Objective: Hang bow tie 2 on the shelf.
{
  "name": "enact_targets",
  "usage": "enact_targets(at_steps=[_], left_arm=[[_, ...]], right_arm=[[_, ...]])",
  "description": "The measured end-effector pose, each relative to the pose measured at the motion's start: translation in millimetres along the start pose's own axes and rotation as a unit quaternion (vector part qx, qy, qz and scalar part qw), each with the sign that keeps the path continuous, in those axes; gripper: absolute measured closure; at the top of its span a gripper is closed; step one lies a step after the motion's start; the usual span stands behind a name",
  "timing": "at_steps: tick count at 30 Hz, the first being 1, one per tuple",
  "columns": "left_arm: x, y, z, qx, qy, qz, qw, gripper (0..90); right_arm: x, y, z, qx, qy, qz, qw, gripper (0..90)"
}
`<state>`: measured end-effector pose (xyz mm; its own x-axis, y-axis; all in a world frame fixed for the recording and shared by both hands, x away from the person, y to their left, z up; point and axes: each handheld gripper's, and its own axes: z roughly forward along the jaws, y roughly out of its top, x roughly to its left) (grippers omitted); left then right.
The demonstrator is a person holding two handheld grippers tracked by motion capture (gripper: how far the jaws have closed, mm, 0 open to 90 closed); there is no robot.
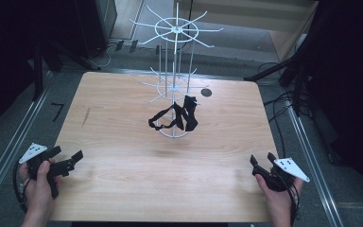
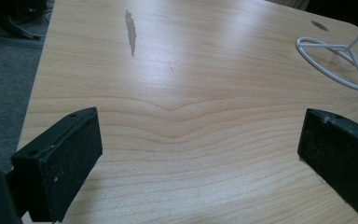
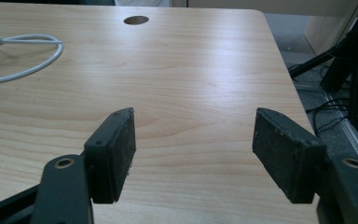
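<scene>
I hold my left gripper (image 1: 68, 160) over the near left corner of the wooden table (image 1: 123, 156). Its jaws stand wide apart, and between them there is only bare wood. My right gripper (image 1: 261, 161) is over the near right corner of the same table. Its jaws are also wide apart and they hold nothing.

The white wire rack (image 1: 176, 71) stands well ahead of both grippers, near the middle of the table, to the right of my left gripper and to the left of my right one. In the left gripper view its round base ring (image 2: 335, 60) lies far beyond the right jaw. In the right gripper view the same ring (image 3: 18, 56) lies far beyond the left jaw. Black straps (image 1: 177, 116) hang on the low hooks of the rack, just above the base ring. A small dark hole (image 1: 206, 92) in the table is just beyond the rack, on its right side.
</scene>
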<state>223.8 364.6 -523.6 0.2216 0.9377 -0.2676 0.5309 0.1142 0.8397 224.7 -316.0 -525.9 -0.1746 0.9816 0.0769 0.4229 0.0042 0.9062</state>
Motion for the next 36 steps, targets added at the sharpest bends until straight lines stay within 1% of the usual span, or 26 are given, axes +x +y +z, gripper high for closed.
enact_targets(at_steps=[4,6,10,12,14,16,20,22,26,30,32,36], left_arm=[[0.1,0.0,0.0,0.0,0.0,0.0,1.0,0.2],[0.1,0.0,-0.1,0.0,0.0,0.0,1.0,0.1],[0.1,0.0,-0.3,0.0,0.001,0.0,1.0,0.2],[0.1,-0.1,-0.3,-0.001,0.001,0.0,1.0,0.2],[0.1,0.0,-0.3,0.0,0.001,0.0,1.0,0.1],[0.1,-0.1,-0.3,-0.001,0.001,0.0,1.0,0.2],[0.0,-0.1,-0.3,-0.001,0.001,0.0,1.0,0.2],[0.0,-0.1,-0.2,-0.001,0.001,0.0,1.0,0.2],[0.2,-0.1,-0.4,-0.001,0.002,0.0,1.0,0.2],[0.3,-0.1,-0.4,-0.001,0.002,0.0,1.0,0.2],[0.4,-0.1,-0.5,-0.002,0.002,0.0,1.0,0.2],[0.4,-0.2,-0.5,-0.003,0.002,-0.002,1.0,0.2]], right_arm=[[-5.0,-1.2,-3.8,-0.003,-0.007,0.002,1.0,28.1],[-6.9,-1.6,-6.0,-0.007,0.003,0.006,0.9999,26.6],[-9.5,-3.4,-9.5,-0.009,0.005,0.007,0.9999,25.2],[-13.1,-5.3,-12.2,-0.01,0.001,0.008,0.9999,24.7],[-16.2,-6.4,-14.7,-0.012,-0.003,0.013,0.9998,22.2],[-19.7,-7.4,-18.0,-0.015,-0.014,0.021,0.9996,20.4],[-25.8,-10.5,-22.7,-0.015,-0.021,0.026,0.9993,18.0],[-28.5,-12.4,-24.9,-0.017,-0.021,0.029,0.9992,17.4],[-31.2,-14.6,-27.8,-0.022,-0.017,0.033,0.9991,16.0],[-32.3,-16.5,-29.1,-0.022,-0.016,0.031,0.9992,15.7],[-32.7,-17.6,-28.7,-0.018,-0.017,0.039,0.9989,15.6],[-34.5,-20.4,-26.4,-0.011,-0.021,0.046,0.9987,15.5]])
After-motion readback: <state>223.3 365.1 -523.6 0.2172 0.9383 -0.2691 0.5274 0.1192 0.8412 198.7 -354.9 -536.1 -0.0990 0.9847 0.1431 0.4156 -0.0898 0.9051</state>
